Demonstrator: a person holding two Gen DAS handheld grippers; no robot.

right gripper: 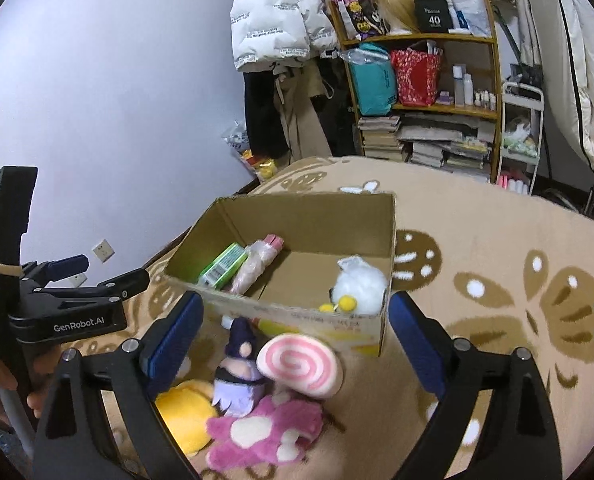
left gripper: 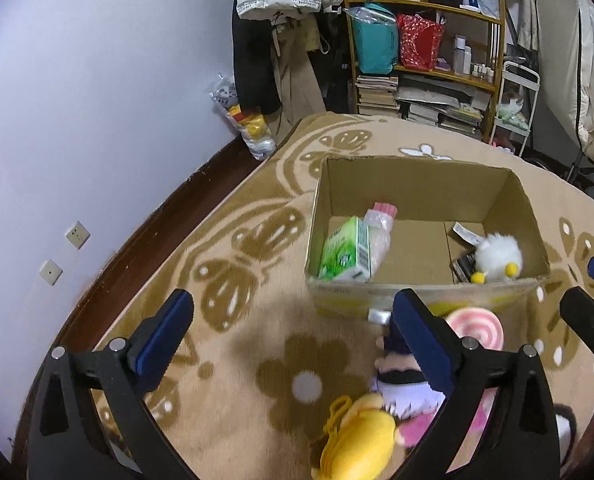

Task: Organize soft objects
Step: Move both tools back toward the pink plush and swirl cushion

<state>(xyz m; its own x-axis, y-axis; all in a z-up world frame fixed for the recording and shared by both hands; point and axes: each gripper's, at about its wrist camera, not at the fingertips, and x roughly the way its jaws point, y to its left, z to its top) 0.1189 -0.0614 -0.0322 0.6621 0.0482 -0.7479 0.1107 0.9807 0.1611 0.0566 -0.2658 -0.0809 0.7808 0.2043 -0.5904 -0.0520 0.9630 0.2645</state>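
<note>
my left gripper [left gripper: 293, 312] spread wide and empty over the carpet [left gripper: 233, 248], its right finger hiding part of the purple gnome [left gripper: 401, 396], my right gripper [right gripper: 297, 312] likewise released, only its view showing the pink paw plush [right gripper: 265, 432] whole, yellow plush [right gripper: 185, 412] and swirl lollipop [right gripper: 301, 364] just before the cardboard box [right gripper: 309, 316], white fluffy toy [right gripper: 361, 288] inside
</note>
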